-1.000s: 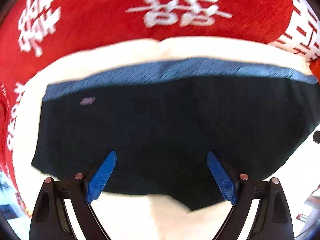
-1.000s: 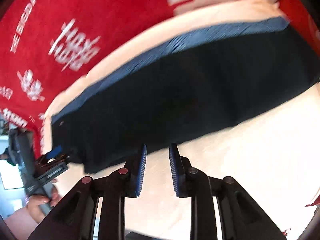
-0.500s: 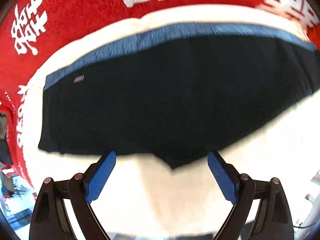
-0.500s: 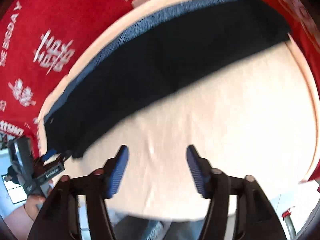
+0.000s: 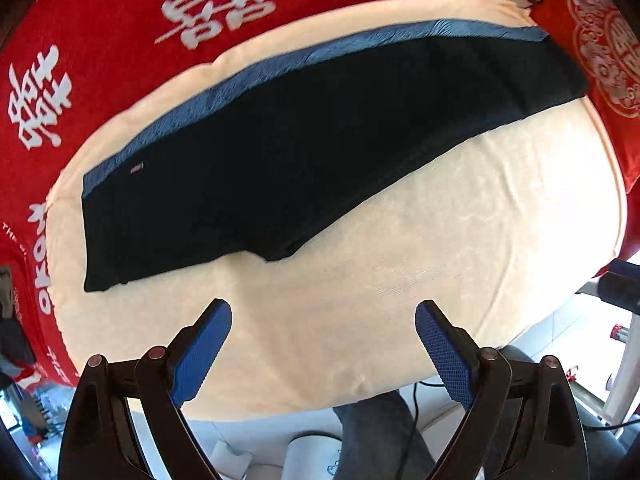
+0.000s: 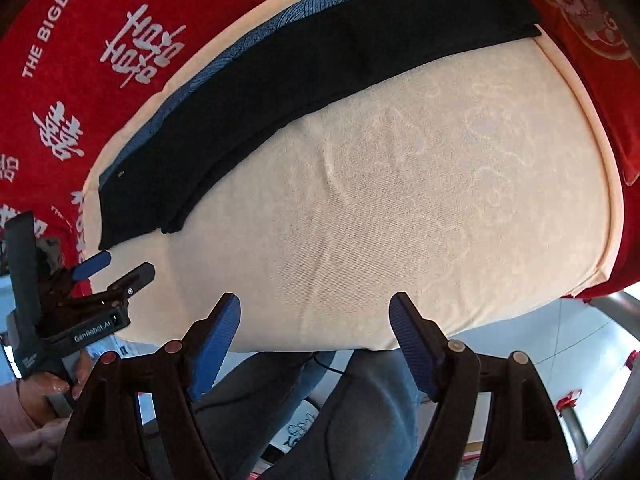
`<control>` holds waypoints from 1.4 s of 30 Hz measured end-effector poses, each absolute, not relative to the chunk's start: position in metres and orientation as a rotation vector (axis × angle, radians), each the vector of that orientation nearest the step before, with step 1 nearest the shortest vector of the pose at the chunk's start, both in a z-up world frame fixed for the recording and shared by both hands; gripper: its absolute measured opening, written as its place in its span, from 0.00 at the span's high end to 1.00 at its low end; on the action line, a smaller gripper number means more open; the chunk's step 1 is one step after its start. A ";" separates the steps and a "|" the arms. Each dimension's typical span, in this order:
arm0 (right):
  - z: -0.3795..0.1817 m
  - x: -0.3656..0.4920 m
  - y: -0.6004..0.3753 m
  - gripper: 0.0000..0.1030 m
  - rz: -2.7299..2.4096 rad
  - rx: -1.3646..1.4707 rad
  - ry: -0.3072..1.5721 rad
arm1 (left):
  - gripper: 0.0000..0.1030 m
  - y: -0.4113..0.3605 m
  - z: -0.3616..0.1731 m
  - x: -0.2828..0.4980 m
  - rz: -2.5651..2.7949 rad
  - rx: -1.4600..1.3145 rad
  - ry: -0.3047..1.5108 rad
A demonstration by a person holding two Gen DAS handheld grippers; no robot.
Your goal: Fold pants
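Observation:
The black pants (image 5: 304, 152) lie folded in a long strip with a blue band (image 5: 248, 80) along the far edge, on a cream cloth (image 5: 440, 248). The same pants (image 6: 312, 72) run diagonally across the far side in the right wrist view. My left gripper (image 5: 323, 316) hangs open over bare cream cloth, short of the pants, with nothing between its fingers. My right gripper (image 6: 314, 310) is opening, its jaws wide apart with nothing between them, over the near edge of the cloth. The left gripper (image 6: 120, 266) also shows at the left of the right wrist view, held by a hand.
A red cover with white characters (image 5: 100, 40) surrounds the cream cloth (image 6: 440, 180) on the far and side edges. Below the near edge I see a person's legs in jeans (image 6: 360, 392) and a pale floor (image 6: 560, 340). Clutter sits at the far left (image 5: 12, 320).
Both grippers have drawn back from the pants toward the near edge and risen. The right gripper's jaws have gone from nearly shut to wide apart. The pants stay flat.

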State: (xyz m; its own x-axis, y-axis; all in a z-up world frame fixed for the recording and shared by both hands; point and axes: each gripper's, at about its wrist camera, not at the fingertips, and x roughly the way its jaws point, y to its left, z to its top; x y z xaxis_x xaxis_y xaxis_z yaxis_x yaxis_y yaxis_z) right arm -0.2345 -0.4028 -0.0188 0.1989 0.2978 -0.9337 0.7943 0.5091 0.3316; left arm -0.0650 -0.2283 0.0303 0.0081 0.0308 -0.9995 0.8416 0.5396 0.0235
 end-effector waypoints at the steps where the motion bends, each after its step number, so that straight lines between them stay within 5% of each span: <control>1: -0.016 -0.236 -0.404 0.22 -0.457 1.044 1.373 | 0.09 -0.229 0.027 -0.059 -0.762 0.800 1.432; 36: -0.050 -0.288 -0.562 0.23 -0.634 1.042 1.265 | 0.09 -0.344 -0.006 -0.002 -0.635 0.686 1.367; 37: -0.054 -0.284 -0.570 0.31 -0.622 1.027 1.255 | 0.09 -0.352 -0.011 0.004 -0.624 0.671 1.362; 38: -0.058 -0.281 -0.575 0.55 -0.605 1.013 1.245 | 0.09 -0.357 -0.014 0.008 -0.615 0.665 1.360; 39: -0.060 -0.269 -0.582 0.65 -0.578 0.996 1.241 | 0.09 -0.364 -0.019 0.013 -0.605 0.657 1.360; 42: -0.072 -0.228 -0.594 0.69 -0.486 0.951 1.242 | 0.09 -0.381 -0.031 0.026 -0.582 0.616 1.346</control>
